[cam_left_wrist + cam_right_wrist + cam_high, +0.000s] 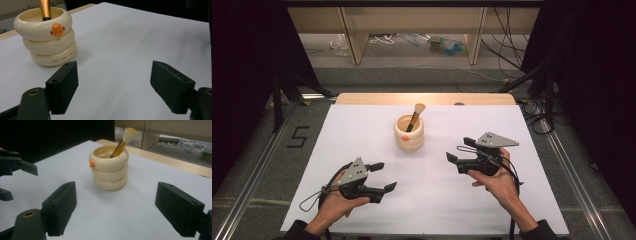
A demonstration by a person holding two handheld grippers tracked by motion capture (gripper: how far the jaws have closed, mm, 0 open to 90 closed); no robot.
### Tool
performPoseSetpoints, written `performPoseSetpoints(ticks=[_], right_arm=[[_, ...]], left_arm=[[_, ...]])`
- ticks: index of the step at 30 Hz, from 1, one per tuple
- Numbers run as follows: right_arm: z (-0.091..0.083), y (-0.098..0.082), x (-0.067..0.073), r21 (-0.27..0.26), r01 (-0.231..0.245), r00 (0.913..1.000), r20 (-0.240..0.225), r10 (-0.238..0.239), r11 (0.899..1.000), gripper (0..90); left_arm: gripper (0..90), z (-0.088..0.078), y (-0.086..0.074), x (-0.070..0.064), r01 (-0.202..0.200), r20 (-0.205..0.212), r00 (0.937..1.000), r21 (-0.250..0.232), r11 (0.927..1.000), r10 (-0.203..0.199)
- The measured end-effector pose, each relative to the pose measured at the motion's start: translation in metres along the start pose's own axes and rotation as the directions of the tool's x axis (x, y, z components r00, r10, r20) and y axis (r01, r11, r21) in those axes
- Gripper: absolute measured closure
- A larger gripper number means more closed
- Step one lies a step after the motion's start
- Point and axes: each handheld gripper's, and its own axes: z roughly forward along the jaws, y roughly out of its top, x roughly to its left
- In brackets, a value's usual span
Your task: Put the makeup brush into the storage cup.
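White sheeting covers the bench [362, 130], with dark curtains at both sides and a grey floor with loose cables beyond its far edge.

Left gripper [383, 176]: its jaws stand wide apart with nothing between them, held just above the sheet at the near left. In the left gripper view the two black pads frame bare white surface, and the cup [46, 35] sits ahead and to the left of them, apart from both.

Right gripper [460, 149]: its jaws are likewise spread wide and hold nothing, hovering at the near right. In the right gripper view the cup [109, 167] stands ahead between the two pads, well clear of them, and the left gripper [17, 173] shows at the left edge.

Each gripper is held by a hand, the left hand [337, 202] and right hand [497, 182] coming in from the near edge in dark sleeves.

On the bench, the cup [408, 132] stands upright near the middle, farther off than both grippers and roughly between them. It is cream, shaped like three stacked rings, with a small orange mark on its top ring. A brush [415, 116] leans inside it, gold handle down, pale bristles up and tilted to the far right.
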Motion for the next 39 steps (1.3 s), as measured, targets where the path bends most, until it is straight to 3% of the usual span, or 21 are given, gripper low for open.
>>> performPoseSetpoints(ticks=[4, 7, 8, 13, 14, 21, 24, 26, 27, 33, 37, 39], right_arm=[[-0.006, -0.006, 0.000, -0.016, -0.022, 0.9993, -0.031, 0.021, 1.000, 16.0], [-0.010, -0.009, -0.001, -0.024, -0.003, 0.9997, -0.023, 0.003, 1.000, 16.0], [-0.011, -0.011, 0.000, -0.029, -0.024, 0.9992, -0.032, 0.023, 0.999, 15.9], [-0.014, -0.017, -0.001, -0.021, -0.030, 0.9989, -0.036, 0.029, 0.999, 15.9], [-0.014, -0.019, -0.002, -0.025, -0.013, 0.9994, -0.034, 0.012, 1.000, 15.9], [-0.015, -0.024, 0.001, 0.005, -0.025, 0.9986, -0.046, 0.026, 1.000, 15.9], [-0.015, -0.026, 0.001, -0.007, -0.002, 0.9995, -0.030, 0.002, 1.000, 15.9], [-0.017, -0.027, 0.002, 0.018, -0.018, 0.9992, -0.036, 0.019, 1.000, 15.9], [-0.016, -0.028, 0.002, -0.004, -0.003, 0.9995, -0.032, 0.003, 1.000, 15.9], [-0.021, -0.030, 0.004, 0.015, -0.005, 0.9994, -0.033, 0.006, 1.000, 15.9], [-0.023, -0.035, 0.005, 0.000, -0.012, 0.9994, -0.032, 0.012, 1.000, 15.9], [-0.025, -0.037, 0.006, 0.027, -0.020, 0.9988, -0.043, 0.022, 0.999, 15.9]], left_arm=[[22.3, 0.001, 0.000, 0.000, -0.004, 0.005, 1.0000, -0.002, 1.0000, 0.004], [22.3, 0.001, 0.000, 0.000, -0.006, 0.005, 1.0000, -0.001, 1.0000, 0.006], [22.3, 0.001, 0.000, 0.000, -0.006, 0.005, 1.0000, -0.001, 1.0000, 0.006], [22.2, 0.000, 0.000, 0.000, -0.008, -0.002, 1.0000, 0.001, 1.0000, 0.008], [22.2, 0.000, 0.000, 0.000, -0.007, 0.004, 1.0000, -0.003, 1.0000, 0.007], [22.1, 0.000, 0.000, 0.000, -0.008, 0.000, 1.0000, 0.000, 1.0000, 0.008], [22.2, 0.000, 0.000, 0.000, -0.007, 0.007, 1.0000, -0.004, 1.0000, 0.007], [22.1, 0.000, 0.000, 0.000, -0.007, 0.002, 1.0000, 0.000, 1.0000, 0.007], [22.1, 0.000, 0.000, 0.000, -0.007, 0.002, 1.0000, 0.000, 1.0000, 0.007], [22.1, 0.001, 0.000, 0.000, -0.006, 0.007, 1.0000, -0.003, 1.0000, 0.006], [22.1, 0.000, 0.000, 0.001, -0.011, 0.007, 0.9999, 0.003, 0.9999, 0.011], [22.1, 0.000, 0.000, 0.001, -0.013, 0.006, 0.9999, 0.002, 0.9999, 0.013]])
